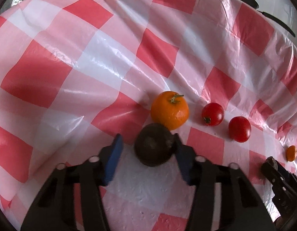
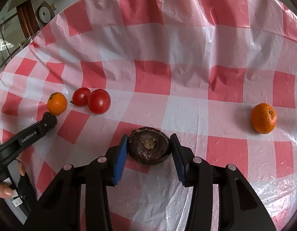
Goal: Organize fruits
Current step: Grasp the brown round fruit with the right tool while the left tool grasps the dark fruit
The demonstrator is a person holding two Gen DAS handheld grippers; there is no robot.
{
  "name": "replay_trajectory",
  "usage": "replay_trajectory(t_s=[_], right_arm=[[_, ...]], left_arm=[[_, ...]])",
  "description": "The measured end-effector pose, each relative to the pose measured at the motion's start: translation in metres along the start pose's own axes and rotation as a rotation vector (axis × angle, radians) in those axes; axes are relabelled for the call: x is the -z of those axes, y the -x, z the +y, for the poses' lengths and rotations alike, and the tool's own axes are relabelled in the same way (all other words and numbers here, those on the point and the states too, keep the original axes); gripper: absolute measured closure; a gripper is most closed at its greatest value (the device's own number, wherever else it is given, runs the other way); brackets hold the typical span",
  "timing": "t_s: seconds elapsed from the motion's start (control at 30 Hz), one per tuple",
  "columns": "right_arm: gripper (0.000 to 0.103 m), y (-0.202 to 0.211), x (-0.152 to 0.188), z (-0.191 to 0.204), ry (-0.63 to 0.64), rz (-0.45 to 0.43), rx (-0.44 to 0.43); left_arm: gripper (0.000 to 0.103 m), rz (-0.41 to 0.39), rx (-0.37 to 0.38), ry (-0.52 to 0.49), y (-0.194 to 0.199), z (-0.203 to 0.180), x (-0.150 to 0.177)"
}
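Note:
In the left wrist view a dark brown round fruit (image 1: 154,147) lies on the red-and-white checked cloth (image 1: 102,44) between the blue pads of my left gripper (image 1: 147,140). The right-hand pad touches it; a strip of cloth shows between it and the left-hand pad. Just beyond it sits a stemmed mandarin (image 1: 169,112), then two tomatoes (image 1: 212,114) (image 1: 239,129) and a small mandarin (image 1: 291,153). In the right wrist view my right gripper (image 2: 149,140) is shut on a second dark brown fruit (image 2: 148,148), both pads against its sides.
The right wrist view shows another mandarin (image 2: 264,118) alone at right. At left, the stemmed mandarin (image 2: 57,104) sits beside two tomatoes (image 2: 81,96) (image 2: 99,101), near the left gripper's arm (image 2: 23,136) and a person's hand (image 2: 6,188). The table edge curves along the top left.

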State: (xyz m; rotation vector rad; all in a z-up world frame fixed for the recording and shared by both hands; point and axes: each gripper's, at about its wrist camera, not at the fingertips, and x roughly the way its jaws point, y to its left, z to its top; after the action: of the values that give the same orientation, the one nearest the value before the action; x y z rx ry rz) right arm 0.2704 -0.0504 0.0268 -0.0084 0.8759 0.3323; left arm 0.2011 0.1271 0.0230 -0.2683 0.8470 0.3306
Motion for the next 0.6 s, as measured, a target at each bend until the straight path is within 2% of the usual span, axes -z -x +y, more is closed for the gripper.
replay_trajectory(t_s=[0.1, 0.3, 0.6], right_arm=[[0.057, -0.003, -0.003, 0.003, 0.003, 0.001, 0.002], [0.061, 0.000, -0.001, -0.002, -0.025, -0.028, 0.010], [0.061, 0.005, 0.000, -0.026, -0.129, -0.052, -0.102]], left_arm=[[0.063, -0.006, 0.026, 0.022, 0.006, 0.007, -0.004], [0.063, -0.023, 0.063, 0.034, 0.014, 0.014, -0.002], [0.063, -0.038, 0.074, 0.049, 0.016, 0.023, 0.008]])
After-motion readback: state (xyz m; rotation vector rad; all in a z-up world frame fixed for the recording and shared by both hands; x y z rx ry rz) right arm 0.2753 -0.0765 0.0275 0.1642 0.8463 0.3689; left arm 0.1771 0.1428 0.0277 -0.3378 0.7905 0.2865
